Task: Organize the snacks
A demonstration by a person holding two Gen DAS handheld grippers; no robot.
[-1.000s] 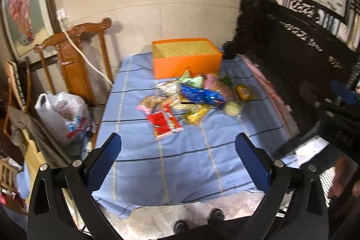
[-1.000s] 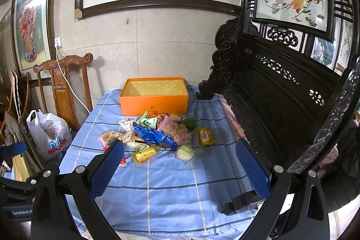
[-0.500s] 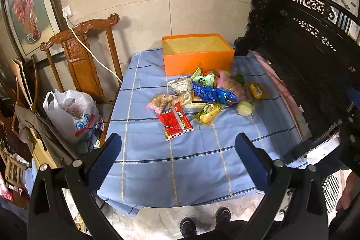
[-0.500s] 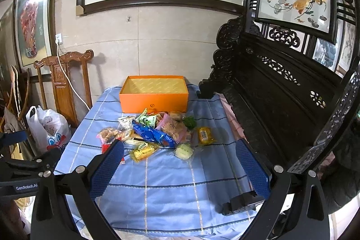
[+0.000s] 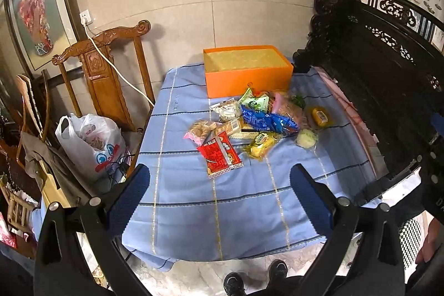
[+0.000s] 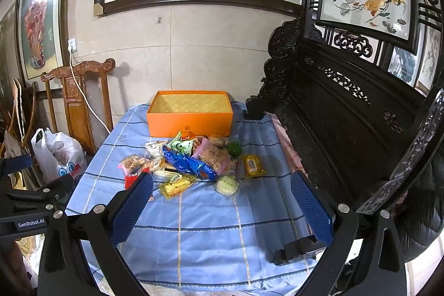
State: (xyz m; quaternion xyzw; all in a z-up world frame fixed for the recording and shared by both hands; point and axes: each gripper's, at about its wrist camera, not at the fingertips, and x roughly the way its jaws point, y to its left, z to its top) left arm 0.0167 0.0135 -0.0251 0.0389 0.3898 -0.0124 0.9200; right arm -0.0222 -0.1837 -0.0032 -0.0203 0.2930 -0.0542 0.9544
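Left wrist view: I am holding my left gripper (image 5: 219, 196) above the near part of the table (image 5: 249, 199), its blue-padded fingers spread wide apart and gripping nothing. The table is wearing a blue striped cloth. The snack pile (image 5: 255, 124) is lying mid-table, just in front of the orange box (image 5: 247, 74), which is standing open at the far edge with nothing visible inside. A red packet (image 5: 220, 154) is lying nearest to me at the front of the pile, a yellow packet (image 5: 262, 143) just to its right, and a blue packet (image 5: 263, 121) across the pile's middle. A pale green round snack (image 5: 306, 138) and a small yellow-orange packet (image 5: 320, 115) are sitting at the right side, slightly apart from the heap. A wooden chair (image 5: 111, 79) and a white plastic bag (image 5: 91, 140) are standing off the table's left side. My shoes (image 5: 255, 276) are showing below the table's near edge.

Right wrist view: I am holding my right gripper (image 6: 222, 207) over the near part of the table (image 6: 208, 240), fingers likewise wide apart and empty. The snack pile (image 6: 191, 160) is sitting well ahead of the fingertips, the orange box (image 6: 190, 115) directly behind it. A dark carved bench (image 6: 347, 129) is running along the table's right side.
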